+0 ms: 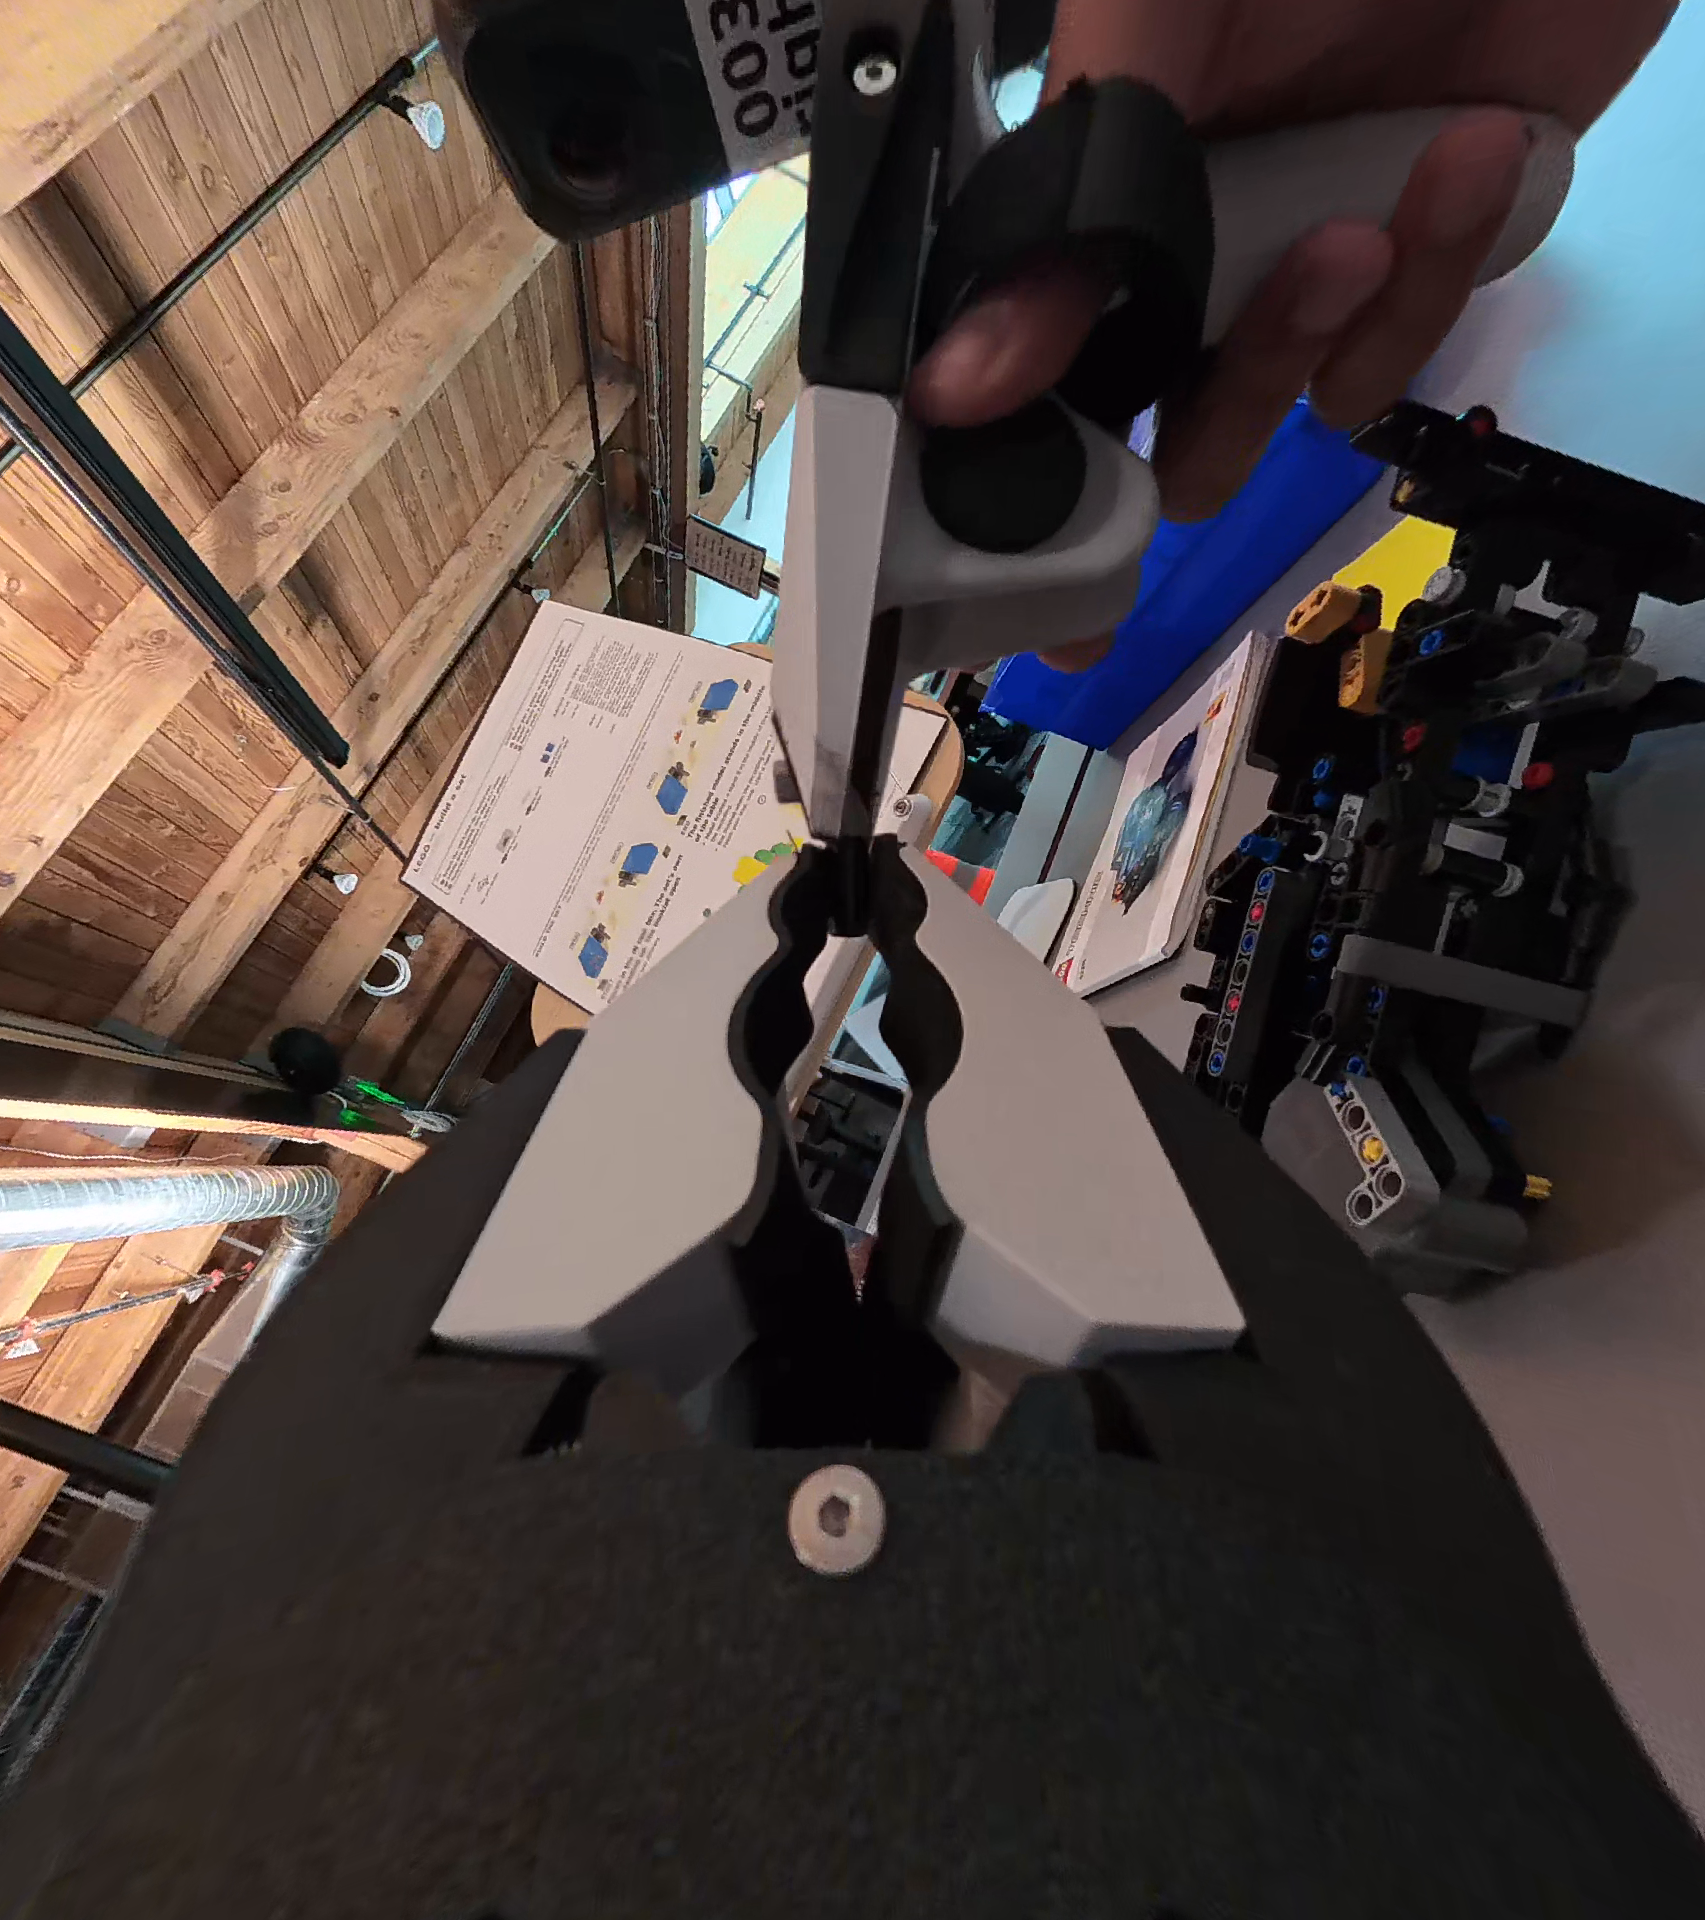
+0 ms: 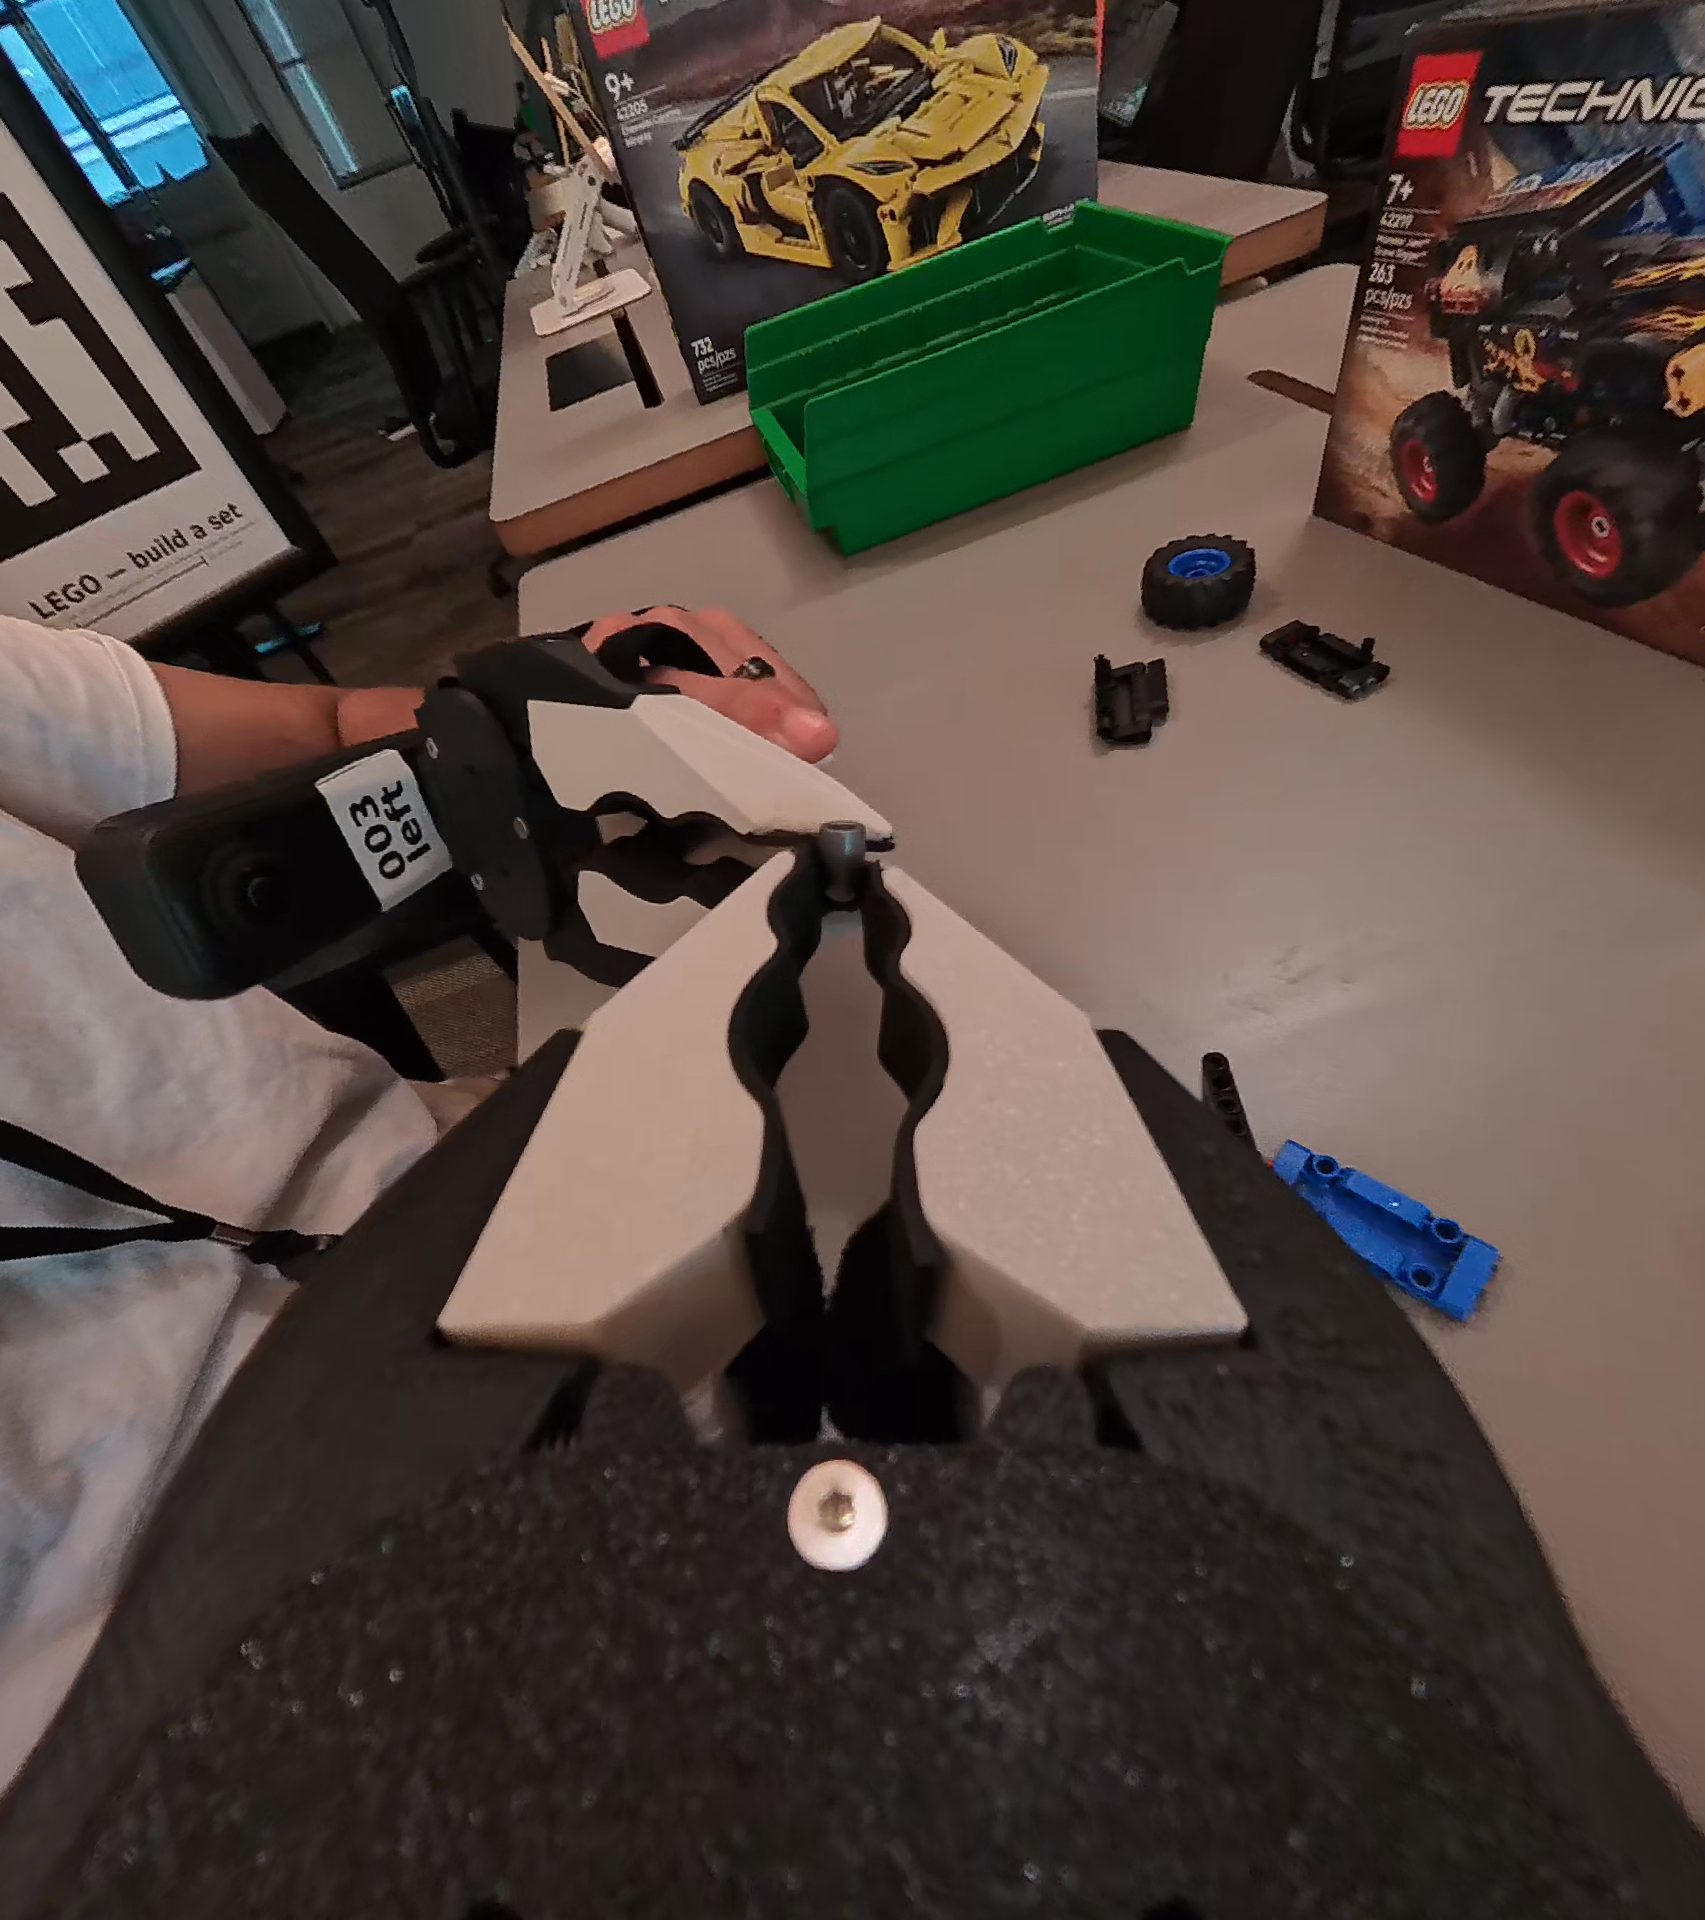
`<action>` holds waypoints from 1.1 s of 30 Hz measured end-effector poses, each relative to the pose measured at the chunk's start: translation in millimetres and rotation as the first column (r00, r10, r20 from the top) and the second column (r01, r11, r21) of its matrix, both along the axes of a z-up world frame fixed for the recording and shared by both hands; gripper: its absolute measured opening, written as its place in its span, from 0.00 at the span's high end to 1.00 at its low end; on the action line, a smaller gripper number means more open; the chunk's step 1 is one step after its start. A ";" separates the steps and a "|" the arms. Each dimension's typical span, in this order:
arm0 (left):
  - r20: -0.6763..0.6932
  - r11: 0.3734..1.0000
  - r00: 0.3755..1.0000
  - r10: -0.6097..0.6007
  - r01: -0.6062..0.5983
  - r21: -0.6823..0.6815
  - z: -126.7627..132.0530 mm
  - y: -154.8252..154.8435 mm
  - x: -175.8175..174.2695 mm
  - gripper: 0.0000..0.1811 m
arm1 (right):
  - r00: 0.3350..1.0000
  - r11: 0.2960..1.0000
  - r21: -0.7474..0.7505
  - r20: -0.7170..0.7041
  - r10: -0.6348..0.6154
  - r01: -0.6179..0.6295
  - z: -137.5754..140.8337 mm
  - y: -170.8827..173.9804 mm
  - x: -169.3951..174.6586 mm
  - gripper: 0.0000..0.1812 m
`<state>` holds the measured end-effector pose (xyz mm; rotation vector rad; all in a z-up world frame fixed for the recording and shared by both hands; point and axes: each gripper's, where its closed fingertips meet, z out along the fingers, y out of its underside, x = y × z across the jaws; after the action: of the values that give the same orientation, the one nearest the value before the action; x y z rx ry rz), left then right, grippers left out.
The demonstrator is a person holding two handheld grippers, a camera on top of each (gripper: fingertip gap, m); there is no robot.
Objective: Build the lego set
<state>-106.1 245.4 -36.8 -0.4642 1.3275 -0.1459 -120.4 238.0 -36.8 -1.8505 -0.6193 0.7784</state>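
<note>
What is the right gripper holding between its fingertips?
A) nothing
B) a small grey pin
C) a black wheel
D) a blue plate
B: in the right wrist view the right gripper is shut on a small grey pin, while the wheel and the blue plate lie apart on the table.

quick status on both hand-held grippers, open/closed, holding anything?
Left hand-held gripper: shut on a thin black piece.
Right hand-held gripper: shut on a small grey pin.
</note>
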 end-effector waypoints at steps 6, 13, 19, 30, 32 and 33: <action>-0.025 0.946 0.990 -0.140 0.126 -0.297 -1.8 -1.6 0.9 0.95 | 0.998 0.999 0.046 0.062 -0.001 -0.002 -0.1 0.0 0.8 0.96; -0.086 0.957 0.980 -0.182 0.156 -0.245 -6.0 -7.3 -2.7 0.95 | 0.993 0.999 0.023 0.108 0.037 -0.040 -4.0 -4.8 -0.7 0.96; -0.079 0.970 0.987 -0.141 0.121 -0.212 -3.3 -1.7 -5.2 0.95 | 0.989 0.997 0.076 0.146 -0.002 -0.009 -0.9 -2.1 -3.1 0.96; -0.098 0.985 0.983 -0.152 0.142 -0.102 -5.2 -4.6 -9.3 0.96 | 0.997 0.999 0.017 0.062 0.038 -0.039 -4.7 -5.0 -3.0 0.96; -0.096 0.979 0.982 -0.165 0.151 -0.136 -3.9 -2.9 -9.8 0.95 | 0.994 0.998 0.056 0.108 0.011 -0.017 -3.3 -5.7 -4.3 0.96; -0.090 0.981 0.982 -0.163 0.152 -0.123 -3.3 -5.5 -10.2 0.95 | 0.993 0.998 0.058 0.120 0.018 -0.025 -1.6 -7.4 -4.1 0.96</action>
<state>-116.3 239.9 -40.1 -0.4686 1.4598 -0.3365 -124.4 230.6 -38.4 -1.8482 -0.7318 0.6600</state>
